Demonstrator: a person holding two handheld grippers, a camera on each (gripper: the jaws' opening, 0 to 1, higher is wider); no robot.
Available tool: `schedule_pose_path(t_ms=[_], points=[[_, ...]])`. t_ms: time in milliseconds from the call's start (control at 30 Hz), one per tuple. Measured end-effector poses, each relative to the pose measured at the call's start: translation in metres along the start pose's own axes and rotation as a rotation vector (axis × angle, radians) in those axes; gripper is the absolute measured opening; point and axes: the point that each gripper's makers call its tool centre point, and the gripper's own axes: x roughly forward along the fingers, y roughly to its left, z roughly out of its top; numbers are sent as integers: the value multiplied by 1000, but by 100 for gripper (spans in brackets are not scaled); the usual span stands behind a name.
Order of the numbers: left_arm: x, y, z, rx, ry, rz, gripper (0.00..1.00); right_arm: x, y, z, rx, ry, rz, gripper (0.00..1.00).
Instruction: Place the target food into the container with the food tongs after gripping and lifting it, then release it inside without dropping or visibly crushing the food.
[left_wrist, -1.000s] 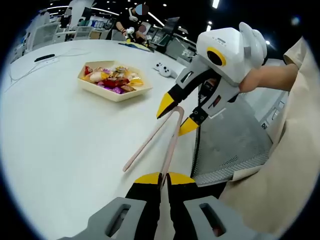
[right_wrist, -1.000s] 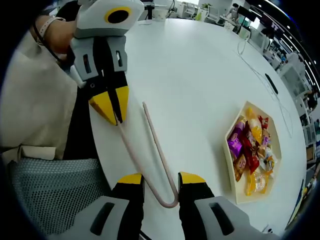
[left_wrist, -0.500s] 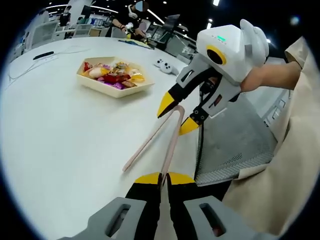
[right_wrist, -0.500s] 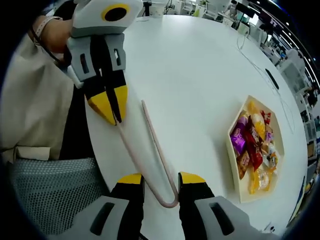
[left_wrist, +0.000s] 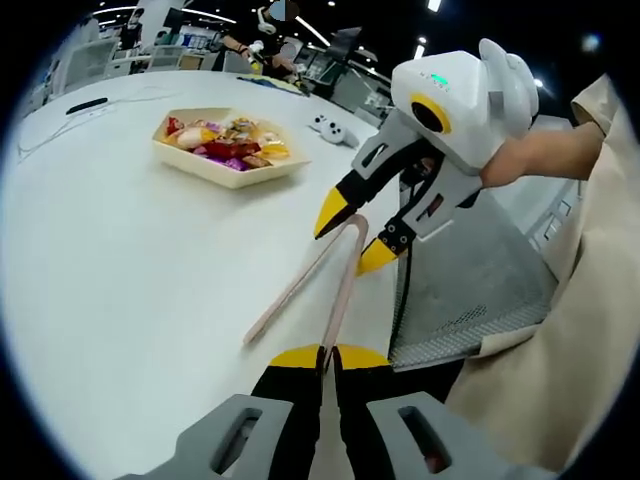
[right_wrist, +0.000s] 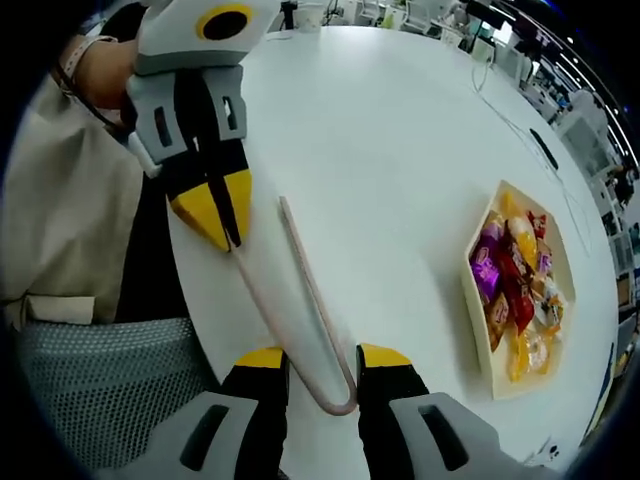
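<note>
Two thin pink tongs (right_wrist: 300, 290) arms, left claw (left_wrist: 325, 357) clenched on one tip, right claw (right_wrist: 322, 362) spread around the bend.

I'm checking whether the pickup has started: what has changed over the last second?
Very little. The views shifted slightly, so the hands moved a bit. The left tool stays shut on one arm tip of the thin pink food tongs, the right tool stays around their bend. The tongs still rest over the white table; the beige hexagonal tray of wrapped snacks is untouched.
</note>
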Motion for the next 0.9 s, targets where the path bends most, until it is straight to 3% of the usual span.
schedule_pose_path(t_ms=[500,900], points=[[2,1,1,-51,-11,16,2,5,1,-7,96,-26,14,26],[1,0,1,-88,-34,31,5,4,2,-6,56,-21,-12,27]])
